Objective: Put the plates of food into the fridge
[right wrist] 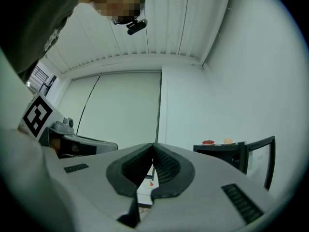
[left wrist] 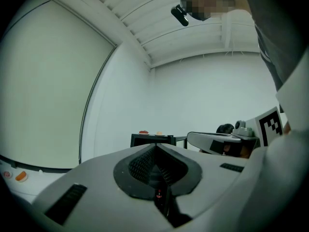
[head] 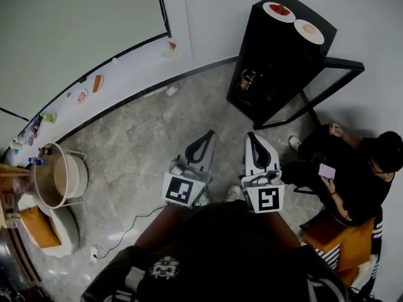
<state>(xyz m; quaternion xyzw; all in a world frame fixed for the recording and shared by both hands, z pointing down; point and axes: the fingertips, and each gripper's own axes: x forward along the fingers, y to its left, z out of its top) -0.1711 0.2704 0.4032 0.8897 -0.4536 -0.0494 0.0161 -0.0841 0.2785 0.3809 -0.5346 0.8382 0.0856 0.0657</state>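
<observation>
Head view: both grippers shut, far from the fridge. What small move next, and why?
Probably step toward the fridge, opening the right gripper: the red-food plate and the pale-food plate sit on top, the door stands open, and both it and the left gripper are shut and empty.

**A:** What's around, apart from the job?

**B:** On my left I see a big round tub (head: 58,178) in a wire stand (head: 77,151) on the grey stone floor (head: 145,143), with an orange cushion (head: 38,226) just beside it.

**A:** And to the right?

**B:** A person in black (head: 352,184) sits near the wall, holding a small purple phone or card (head: 327,170). A thin cable (head: 129,228) trails across the floor to a white socket (head: 94,253).
</observation>
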